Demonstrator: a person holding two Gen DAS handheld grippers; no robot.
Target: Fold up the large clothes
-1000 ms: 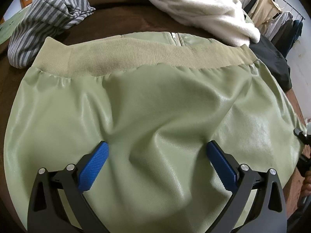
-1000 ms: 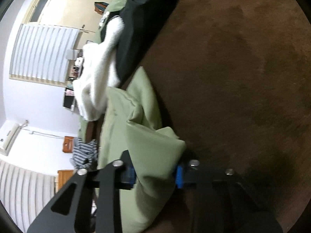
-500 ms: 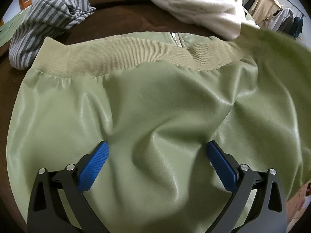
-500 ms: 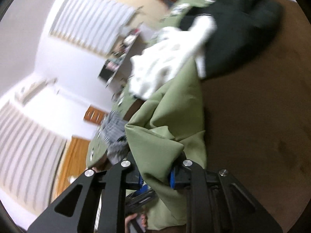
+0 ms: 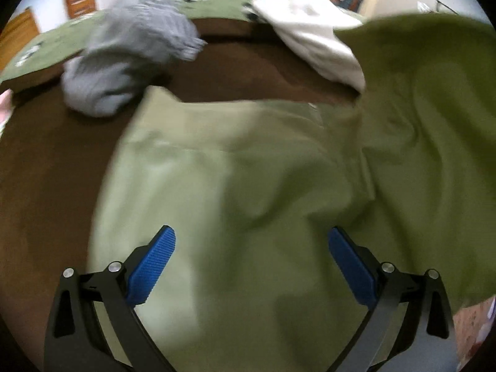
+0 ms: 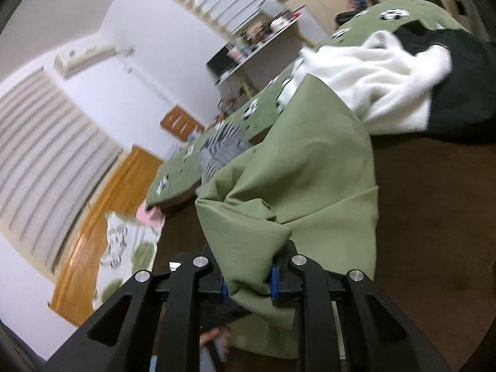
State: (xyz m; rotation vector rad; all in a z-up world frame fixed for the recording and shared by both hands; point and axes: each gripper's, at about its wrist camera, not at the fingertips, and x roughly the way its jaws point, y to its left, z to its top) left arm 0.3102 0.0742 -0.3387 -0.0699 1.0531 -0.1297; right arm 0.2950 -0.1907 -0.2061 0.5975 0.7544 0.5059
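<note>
The right gripper has its blue fingers clamped on a bunched fold of the green jacket, the cloth pinched between them and rising from the grip in a raised sheet; the left gripper holds its fingers wide apart above the jacket, with nothing between them, and whether they touch the cloth cannot be told; the jacket lies spread on the brown bed cover, its right side lifted into a darker fold; beyond the jacket's far edge, to the left, sits a crumpled grey striped garment; beyond the same edge, to the right, a white fleece garment lies partly behind the lifted fold; in the right wrist view a black garment lies against the white fleece.
</note>
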